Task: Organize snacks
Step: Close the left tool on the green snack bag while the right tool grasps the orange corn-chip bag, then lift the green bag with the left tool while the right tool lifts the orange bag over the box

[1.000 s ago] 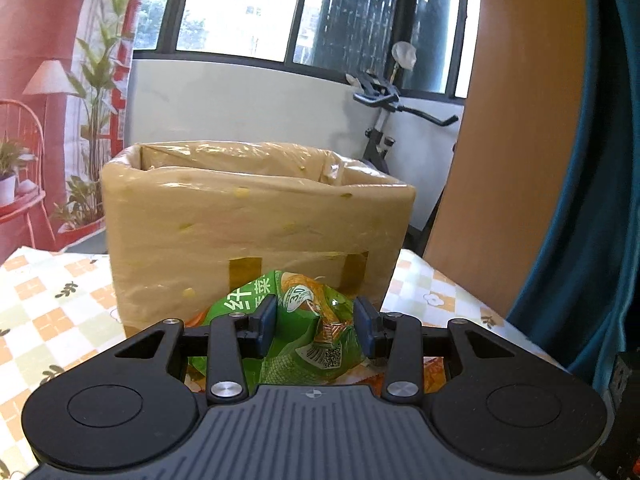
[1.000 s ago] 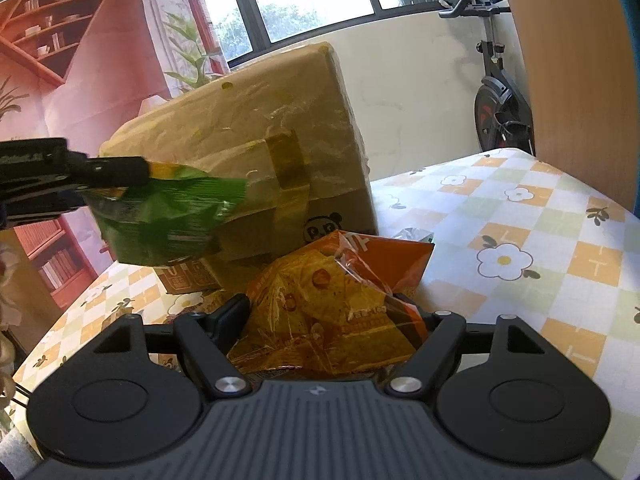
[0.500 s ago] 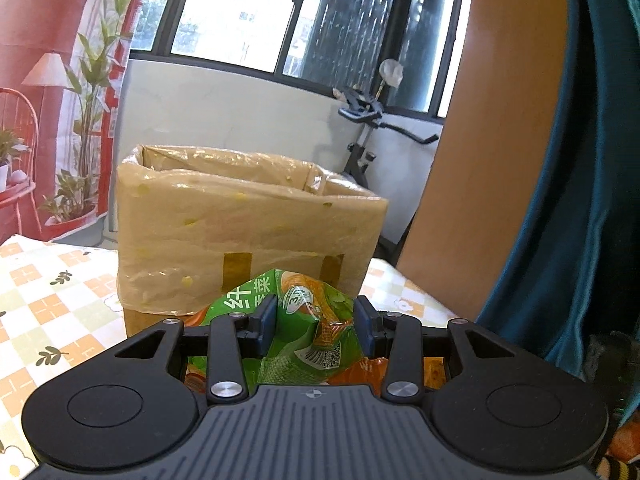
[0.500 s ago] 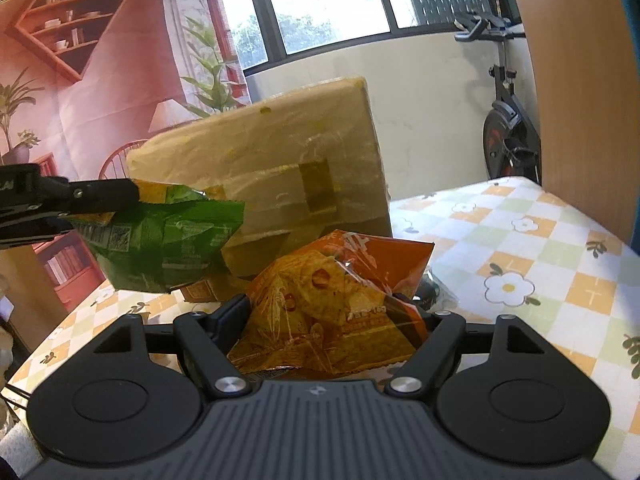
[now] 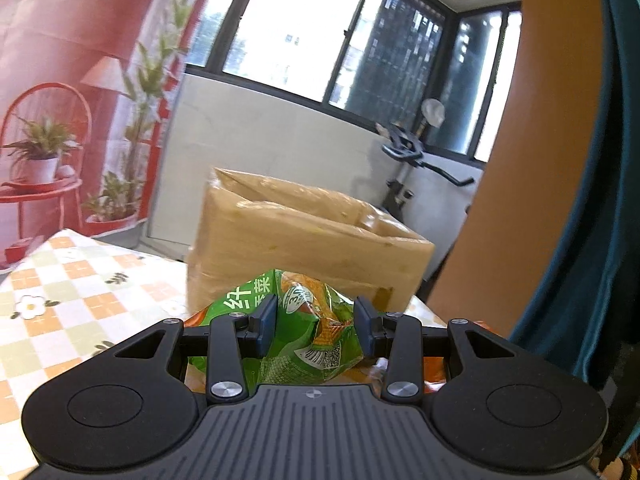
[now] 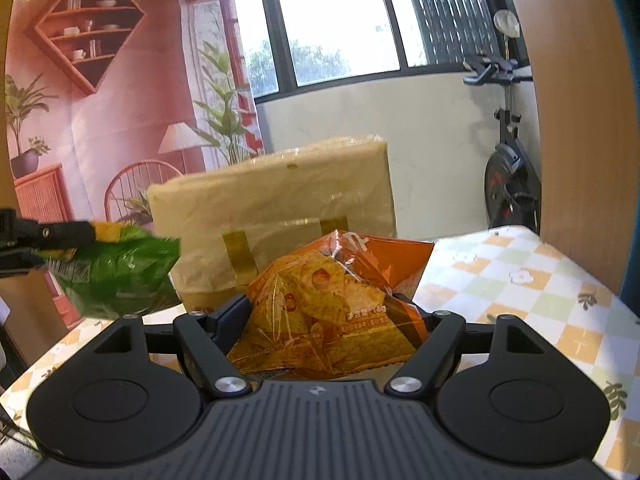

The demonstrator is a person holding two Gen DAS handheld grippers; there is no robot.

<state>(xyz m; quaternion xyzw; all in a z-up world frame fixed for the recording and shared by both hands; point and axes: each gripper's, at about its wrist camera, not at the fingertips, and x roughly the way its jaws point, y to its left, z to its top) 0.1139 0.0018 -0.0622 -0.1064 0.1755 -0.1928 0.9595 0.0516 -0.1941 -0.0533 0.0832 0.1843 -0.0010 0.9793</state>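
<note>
Green packet [image 5: 304, 332] nearer, box [image 5: 312, 240] lower

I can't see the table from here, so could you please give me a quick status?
Left tongs shut on green snack bag. Right tongs shut on orange snack bag. Open cardboard box ahead, path unobstructed.

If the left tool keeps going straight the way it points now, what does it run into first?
Most likely the near wall of the tape-wrapped cardboard box. The left tool, shut on the green snack bag, aims at that wall below the open rim, so the bag would probably hit first. Depth is unclear.
</note>
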